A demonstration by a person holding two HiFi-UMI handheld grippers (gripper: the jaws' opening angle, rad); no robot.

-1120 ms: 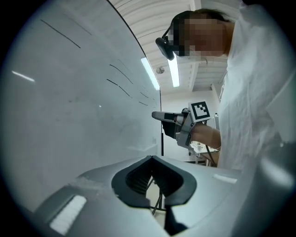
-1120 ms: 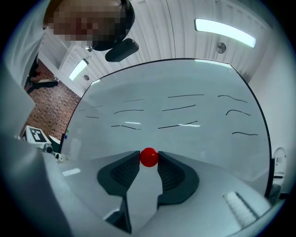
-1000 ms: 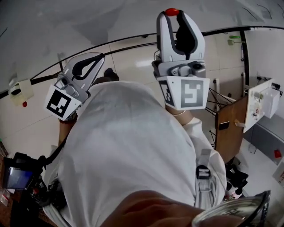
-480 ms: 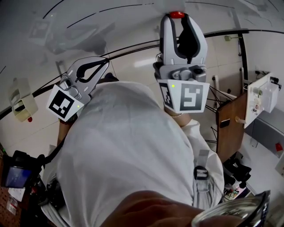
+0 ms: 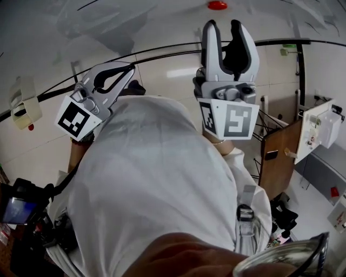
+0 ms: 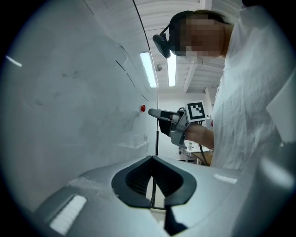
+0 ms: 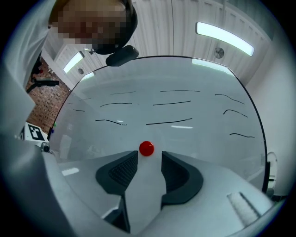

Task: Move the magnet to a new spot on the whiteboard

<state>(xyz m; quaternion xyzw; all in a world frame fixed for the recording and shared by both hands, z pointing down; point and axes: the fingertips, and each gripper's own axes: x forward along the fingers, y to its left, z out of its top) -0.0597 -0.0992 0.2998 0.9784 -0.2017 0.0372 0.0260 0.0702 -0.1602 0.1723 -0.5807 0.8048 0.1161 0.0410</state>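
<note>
the right tool [image 7: 149, 158] points at the whiteboard [image 7: 185, 92] with its jaws a little way apart, a narrow gap and nothing held between them. the red magnet [image 7: 146, 148] sticks to the whiteboard just beyond the tips, in line with that gap; in the head view the magnet [image 5: 217, 5] sits just above the right tool [image 5: 223, 24], with a sliver of board showing between them. thin black marker lines [image 7: 171, 122] run across the board above the magnet. the left tool [image 6: 151, 158] has its jaws closed tip to tip with nothing in them, and it is held up at the left, well apart from the magnet [image 6: 143, 108]. from the head view the left tool [image 5: 127, 68] is tilted towards the board, lower than the right one. the person's white shirt [image 5: 157, 178] fills the lower middle of that view.
</note>
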